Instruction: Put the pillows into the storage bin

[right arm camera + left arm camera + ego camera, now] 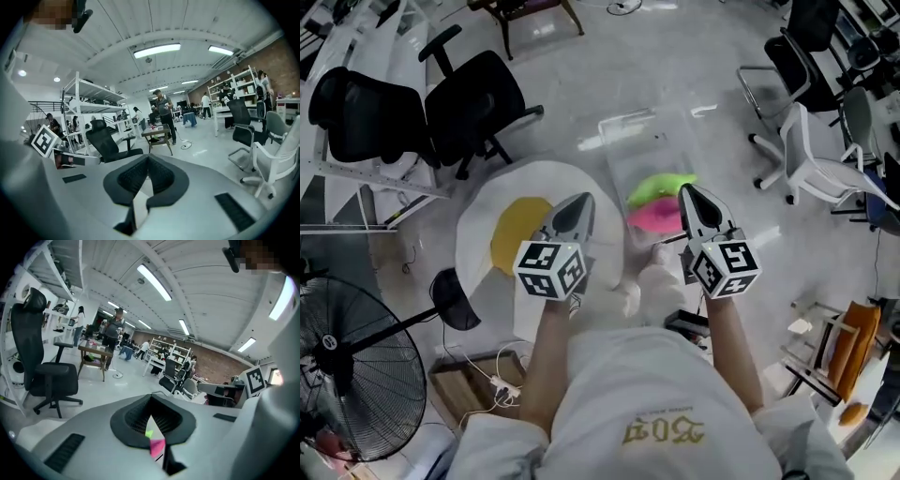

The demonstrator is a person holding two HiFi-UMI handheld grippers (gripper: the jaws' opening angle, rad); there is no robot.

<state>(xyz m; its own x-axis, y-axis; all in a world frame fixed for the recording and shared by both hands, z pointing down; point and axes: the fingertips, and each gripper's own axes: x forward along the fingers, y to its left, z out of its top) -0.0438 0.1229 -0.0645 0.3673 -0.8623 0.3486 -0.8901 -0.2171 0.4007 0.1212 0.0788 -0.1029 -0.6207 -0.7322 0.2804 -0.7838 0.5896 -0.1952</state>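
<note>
— So, where are we with the pillows?

— Two look done. The green pillow and the pink pillow lie in the clear storage bin on the floor at my twelve o'clock, toward its near end as far as I can judge. The yellow pillow is outside it, on a white round surface at my ten o'clock. Whether that is a desk or a cushion I cannot tell.

— And the grippers?

— Both are empty. I hold the left gripper and the right gripper up side by side in front of me, each with its jaws pressed together on nothing. Through the left one's slit I only glimpse green and pink far below.

— Which step is that, then?

— Between pillows, I'd say. Next I need to spread both sets of jaws, drop toward ten o'clock and pinch the yellow pillow at two edges. It looks soft, so I expect it to sag.

— Room to move?

— Fair. The round surface's rim lies just beside the bin's left wall, so the carry is short. The black office chairs at eleven, the white chair at two and the fan at eight are all well apart from that path. I'd watch the bin's rim and the two pillows filling its near end, and aim for the far end, which looks free.
</note>
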